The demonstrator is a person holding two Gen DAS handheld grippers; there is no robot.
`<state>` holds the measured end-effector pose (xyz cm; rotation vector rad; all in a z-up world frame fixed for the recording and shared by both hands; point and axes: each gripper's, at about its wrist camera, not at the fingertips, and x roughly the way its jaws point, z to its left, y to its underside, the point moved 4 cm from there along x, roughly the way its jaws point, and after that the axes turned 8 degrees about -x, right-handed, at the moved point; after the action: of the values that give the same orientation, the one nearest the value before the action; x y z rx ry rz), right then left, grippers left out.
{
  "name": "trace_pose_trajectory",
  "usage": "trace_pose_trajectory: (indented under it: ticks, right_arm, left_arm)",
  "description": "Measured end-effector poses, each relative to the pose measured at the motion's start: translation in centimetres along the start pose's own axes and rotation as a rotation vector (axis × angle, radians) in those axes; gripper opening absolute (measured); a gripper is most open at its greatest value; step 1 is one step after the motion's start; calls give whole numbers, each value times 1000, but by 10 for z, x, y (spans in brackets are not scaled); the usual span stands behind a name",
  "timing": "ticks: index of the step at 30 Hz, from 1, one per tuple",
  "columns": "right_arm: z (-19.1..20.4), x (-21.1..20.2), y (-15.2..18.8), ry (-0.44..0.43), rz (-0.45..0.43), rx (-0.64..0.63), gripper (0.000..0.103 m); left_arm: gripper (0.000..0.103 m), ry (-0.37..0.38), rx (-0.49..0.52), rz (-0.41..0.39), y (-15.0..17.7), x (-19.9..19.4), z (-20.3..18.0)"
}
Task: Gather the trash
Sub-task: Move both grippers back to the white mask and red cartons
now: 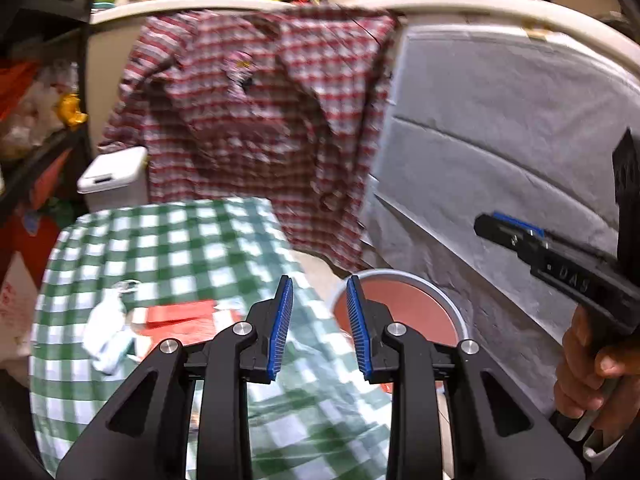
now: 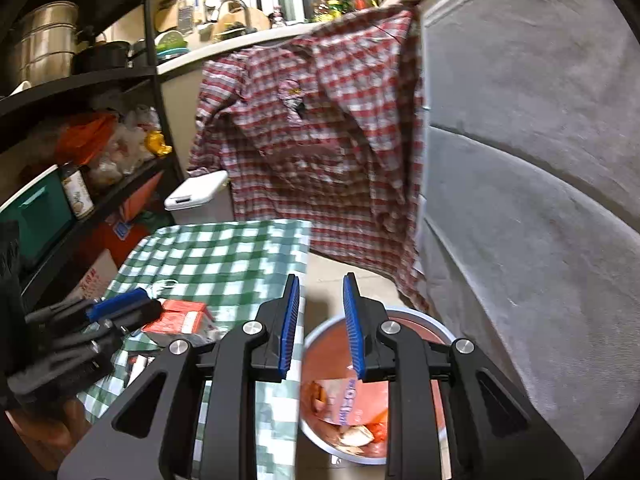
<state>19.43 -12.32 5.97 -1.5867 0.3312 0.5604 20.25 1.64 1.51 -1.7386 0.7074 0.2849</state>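
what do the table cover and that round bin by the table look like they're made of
Table cover: probably thin plastic or oilcloth; the green-white check sags in soft folds at the edge. Round bin: seemingly hard plastic or metal with a grey rim and a reddish liner; too blurred to settle.

The right tongs (image 2: 321,328) hide part of the bin (image 2: 320,336) and the wrapper (image 2: 344,400) inside, whose print is too blurred to read. Near the bench (image 1: 192,240) left edge, a whitish crumpled piece (image 1: 108,340), perhaps plastic, is smeared.
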Motion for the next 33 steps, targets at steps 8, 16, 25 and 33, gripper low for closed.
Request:
trace_pose_trajectory:
  ticks: [8, 16, 25, 33]
  right_arm:
    - [31, 4, -10, -81, -42, -8, 13]
    - [58, 21, -9, -173, -23, -5, 9]
    - [91, 53, 3, -228, 44, -44, 11]
    - [136, 81, 26, -294, 108, -123, 12]
  left_arm:
    - [28, -112, -12, -102, -49, -54, 56]
    - [28, -225, -45, -139, -56, -74, 122]
    - [28, -303, -189, -48, -25, -36, 196]
    - [28, -295, -193, -9, -14, -13, 220]
